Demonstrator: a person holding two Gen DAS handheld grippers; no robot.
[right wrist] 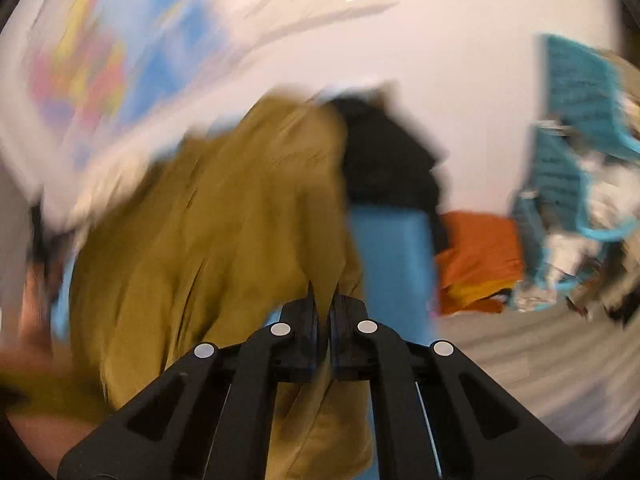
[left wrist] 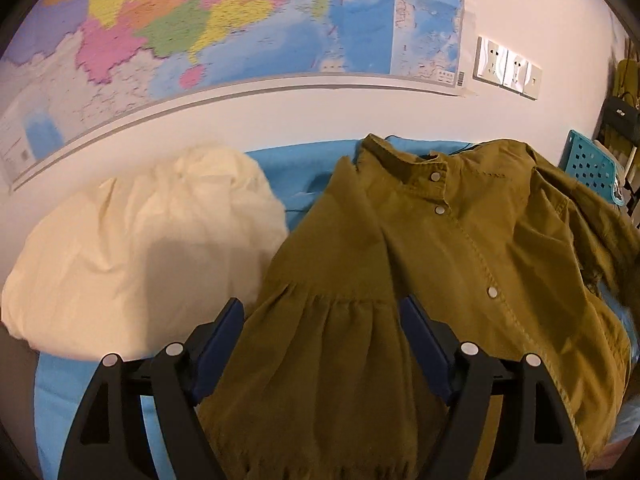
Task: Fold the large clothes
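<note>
On the blue sheet [left wrist: 276,168] below the wall map [left wrist: 192,28], your olive-green button-front shirt [left wrist: 440,248] lay spread with its collar toward the wall and its snap buttons running down the placket. Your left gripper [left wrist: 320,320] hung over the shirt's near part with its blue-padded fingers [left wrist: 224,332] wide apart, one on either side of the gathered seam, gripping nothing. Left of the shirt, and just beside it, a cream pillow [left wrist: 144,240] sat on the same sheet, its far side against the wall. Right of the map, a row of white wall sockets [left wrist: 508,68] was fixed to the wall, and a teal perforated basket [left wrist: 592,164] stood past the shirt's right sleeve.

Your right gripper [right wrist: 325,312] was clamped on a fold of the olive-green shirt [right wrist: 208,232], the fabric pinched between the two black fingers [right wrist: 304,320] and drawn up off the blue sheet [right wrist: 392,264]. That view was heavily smeared, so detail was poor: behind the shirt sat what appeared to be a black garment [right wrist: 384,152], and to its right an orange cloth [right wrist: 480,256] lay near the teal basket [right wrist: 576,120]. The map [right wrist: 100,60] showed only as streaks of colour at upper left of the shirt.
</note>
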